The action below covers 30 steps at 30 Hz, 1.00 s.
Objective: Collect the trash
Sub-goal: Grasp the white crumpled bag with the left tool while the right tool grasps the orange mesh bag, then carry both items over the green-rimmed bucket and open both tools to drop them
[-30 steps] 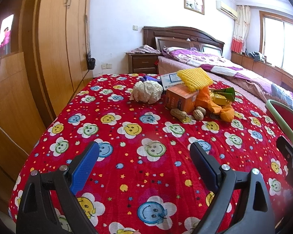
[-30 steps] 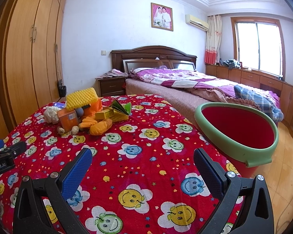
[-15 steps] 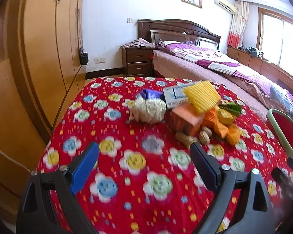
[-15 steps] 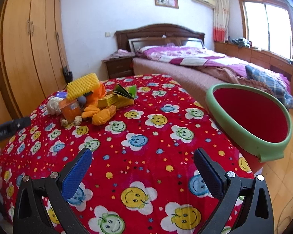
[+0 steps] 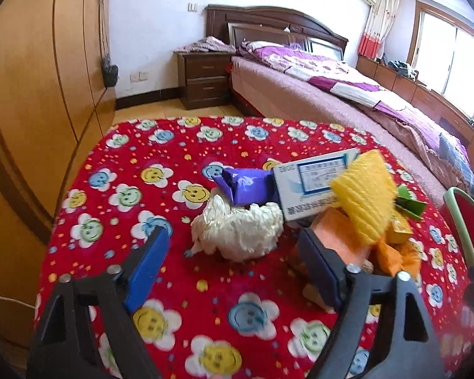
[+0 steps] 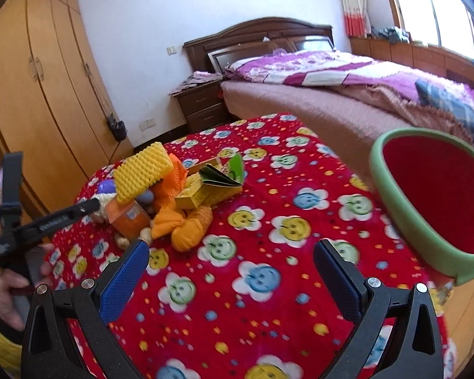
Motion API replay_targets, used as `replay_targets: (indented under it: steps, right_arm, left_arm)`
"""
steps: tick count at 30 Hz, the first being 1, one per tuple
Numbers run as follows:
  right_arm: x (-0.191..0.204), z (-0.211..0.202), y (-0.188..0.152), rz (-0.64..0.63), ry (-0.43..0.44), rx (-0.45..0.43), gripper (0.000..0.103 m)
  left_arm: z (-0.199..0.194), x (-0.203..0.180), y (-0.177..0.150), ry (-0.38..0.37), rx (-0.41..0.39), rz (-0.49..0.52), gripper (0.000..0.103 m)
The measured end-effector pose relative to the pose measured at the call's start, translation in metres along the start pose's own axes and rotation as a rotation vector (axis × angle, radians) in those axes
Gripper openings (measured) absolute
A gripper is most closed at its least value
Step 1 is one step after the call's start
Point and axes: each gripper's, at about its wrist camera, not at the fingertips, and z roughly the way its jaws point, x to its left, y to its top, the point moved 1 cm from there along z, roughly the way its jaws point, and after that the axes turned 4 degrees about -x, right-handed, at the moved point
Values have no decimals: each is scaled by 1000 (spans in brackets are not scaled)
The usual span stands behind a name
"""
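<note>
both hands have pushed in over the table since a second ago, and the trash heap now looms much larger in the left wrist view. the left gripper has just been narrowing its jaws, though they stand well apart, and nothing is pressed between them; the crumpled white paper wad lies on the cloth just ahead, framed between the two blue pads without touching either. behind the wad sits a purple wrapper, and beside that a white and blue carton lies tilted against the pile. a yellow foam net rests on top of an orange box, with orange peel and a green packet further to the right. in the right wrist view the same heap sits left of centre on the red smiley-flower cloth, and the person's hand holds the left gripper's handle at the left edge. the right gripper hovers over bare cloth, jaws wide and holding nothing. the red bin with a green rim stands off the table's right side, well apart from the heap, its mouth tipped toward the camera.
</note>
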Motion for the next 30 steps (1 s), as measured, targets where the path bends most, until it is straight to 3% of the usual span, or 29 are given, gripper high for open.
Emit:
replay_targets:
  steps: [6,12,14,16,20,22,25,30]
  right_arm:
    - [15,33,5,-21,-24,88,103]
    - [24,58,6,-29,-16,136,101]
    - [25,63,5,-16,-4,147,94]
    - [24,69,5,-1,-1,164,76]
    - [24,74,4,21,26,176,55]
    - [27,72,2,17,62,183,32]
    - [30,64,-1,2,74,170,20]
    - [27,38,-6,26,101,138,17]
  left_arm:
    - [30,11,-5,-67,82,-61,62]
    - [28,8,-4,-143,67,-71,43]
    - [25,9,-5,-154,64,-63,41]
    - [20,7,-5,-166,61,-59,39]
    - [5,7,-4,-185,46,-63,39]
    - [-6,5,-4,-193,32,-62,39]
    - [-28,1,-6,-205,7,-51,39]
    - [-57,-4,-8,-217,-26,-52,39]
